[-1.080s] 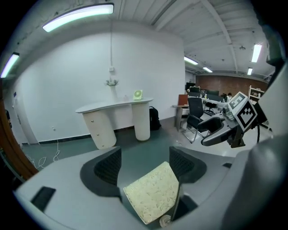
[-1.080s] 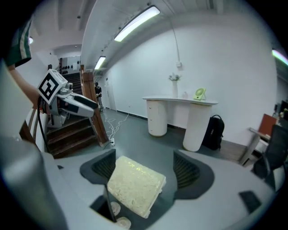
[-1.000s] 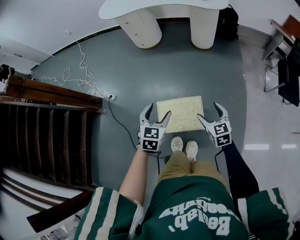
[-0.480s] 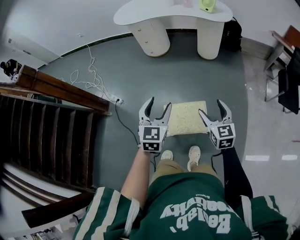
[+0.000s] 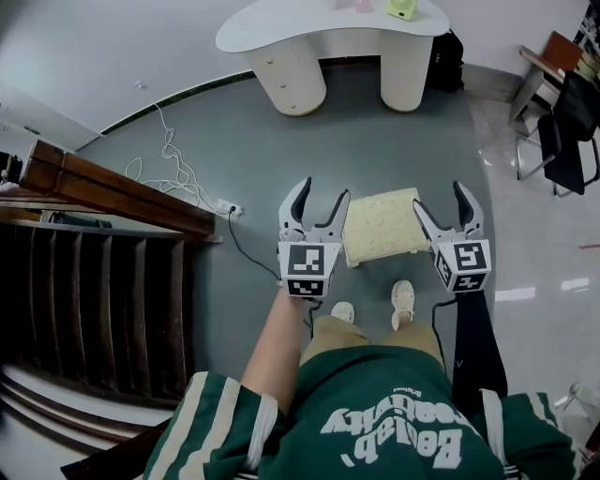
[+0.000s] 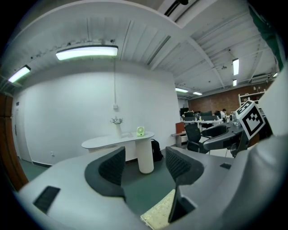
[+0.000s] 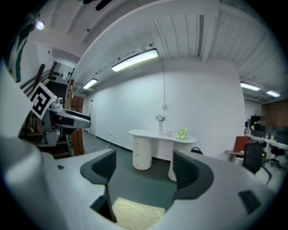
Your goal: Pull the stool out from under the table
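Note:
The stool, a low seat with a cream speckled cushion, stands on the grey floor just ahead of the person's shoes, well out from the white table. My left gripper hangs open above the floor at the stool's left edge. Over the stool's right edge my right gripper is open too. Neither holds anything. In the left gripper view the left gripper frames the table, with the stool at the bottom edge. The right gripper likewise shows the table and the stool.
A dark wooden staircase fills the left side. White cables and a power strip lie on the floor beside it. A black backpack leans by the table's right leg. Office chairs stand at the right. A green fan sits on the table.
Both grippers have tilted upward, so the stool has dropped to the bottom of each gripper view. In the head view the stool lies slightly further right. Both grippers stayed open.

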